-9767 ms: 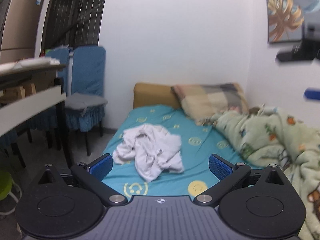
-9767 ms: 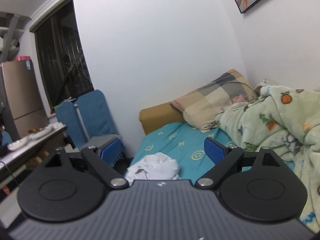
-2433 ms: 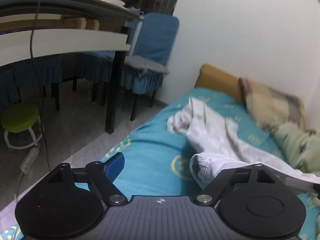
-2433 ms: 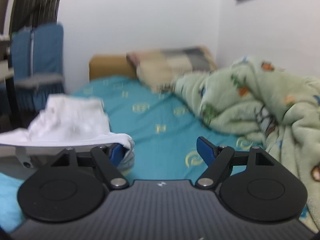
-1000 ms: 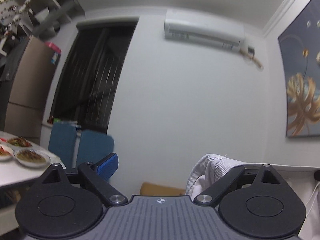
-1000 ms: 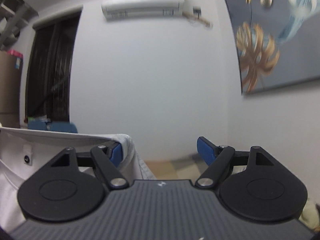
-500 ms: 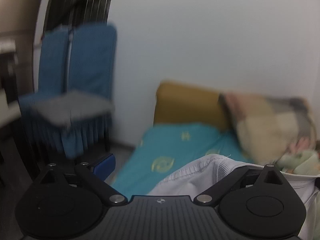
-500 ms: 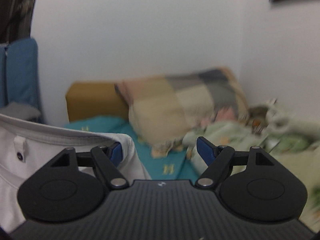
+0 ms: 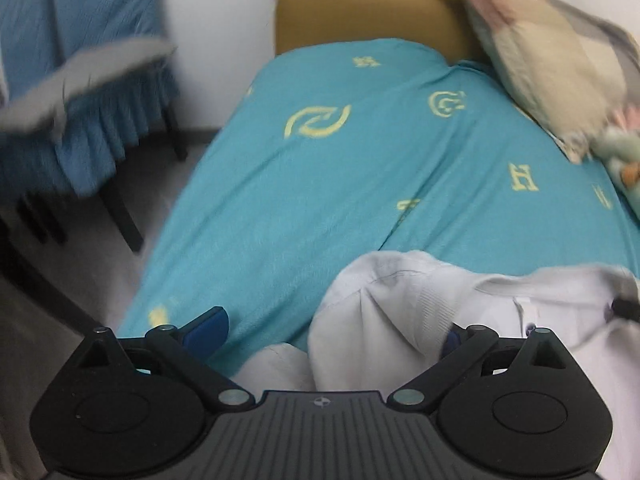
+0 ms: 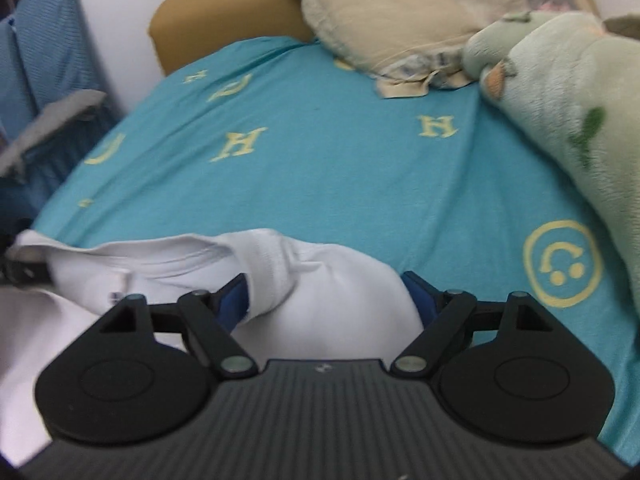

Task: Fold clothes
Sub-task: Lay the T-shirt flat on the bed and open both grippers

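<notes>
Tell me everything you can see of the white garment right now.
The white garment is soft knit with a ribbed neckband and a small label inside the collar. It lies rumpled on the teal bedsheet, collar edge stretched between both tools. The left tool has cloth over one finger; the right tool, jaws opening, has a bunched shoulder between its fingers.

garment: white, ribbed collar band
bed sheet: teal, pale yellow symbols, letter H and smiley prints
headboard: mustard brown
pillow: beige, pink and grey patches
blanket: pale green, orange and dark green prints
chair cover: blue
gripper pads: blue, black arms
</notes>
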Demonstrator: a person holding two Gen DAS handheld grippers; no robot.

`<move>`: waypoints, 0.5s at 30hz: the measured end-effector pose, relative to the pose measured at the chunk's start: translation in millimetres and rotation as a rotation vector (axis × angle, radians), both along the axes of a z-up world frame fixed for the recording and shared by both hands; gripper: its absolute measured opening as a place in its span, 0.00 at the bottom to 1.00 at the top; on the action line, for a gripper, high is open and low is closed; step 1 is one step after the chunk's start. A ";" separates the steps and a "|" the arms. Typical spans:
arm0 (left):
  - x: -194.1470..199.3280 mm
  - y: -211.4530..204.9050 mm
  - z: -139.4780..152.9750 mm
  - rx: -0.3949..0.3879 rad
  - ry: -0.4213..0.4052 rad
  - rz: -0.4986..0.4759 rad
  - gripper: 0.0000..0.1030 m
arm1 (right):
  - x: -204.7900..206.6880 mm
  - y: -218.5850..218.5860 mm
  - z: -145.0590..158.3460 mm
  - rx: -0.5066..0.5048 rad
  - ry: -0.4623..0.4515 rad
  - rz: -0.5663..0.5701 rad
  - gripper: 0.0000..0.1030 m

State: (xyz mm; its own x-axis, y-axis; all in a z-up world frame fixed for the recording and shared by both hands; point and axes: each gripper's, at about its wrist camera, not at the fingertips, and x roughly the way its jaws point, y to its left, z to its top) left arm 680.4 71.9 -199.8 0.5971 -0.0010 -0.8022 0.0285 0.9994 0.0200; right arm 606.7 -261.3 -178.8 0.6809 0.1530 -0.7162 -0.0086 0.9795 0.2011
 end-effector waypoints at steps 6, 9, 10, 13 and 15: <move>-31.9 4.1 38.0 0.027 -0.121 -0.075 1.00 | -27.5 3.1 34.0 0.024 -0.039 0.010 0.78; -71.3 -2.8 62.6 0.026 -0.184 -0.084 1.00 | -61.9 5.5 56.9 0.004 -0.098 0.007 0.78; -89.9 -5.1 73.2 0.027 -0.205 -0.081 1.00 | -75.7 5.5 64.8 0.005 -0.113 0.006 0.78; -149.7 -13.9 104.5 0.021 -0.270 -0.067 1.00 | -125.2 1.8 88.5 0.012 -0.154 -0.002 0.78; -200.0 -17.1 125.1 -0.001 -0.303 -0.051 1.00 | -166.3 -0.5 103.7 0.020 -0.181 -0.009 0.78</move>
State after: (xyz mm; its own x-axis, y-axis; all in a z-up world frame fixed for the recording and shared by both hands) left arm 480.4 54.8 -74.8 0.8085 -0.0374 -0.5873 0.0713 0.9968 0.0347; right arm 440.4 -261.8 -75.1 0.8002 0.1589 -0.5784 -0.0373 0.9756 0.2164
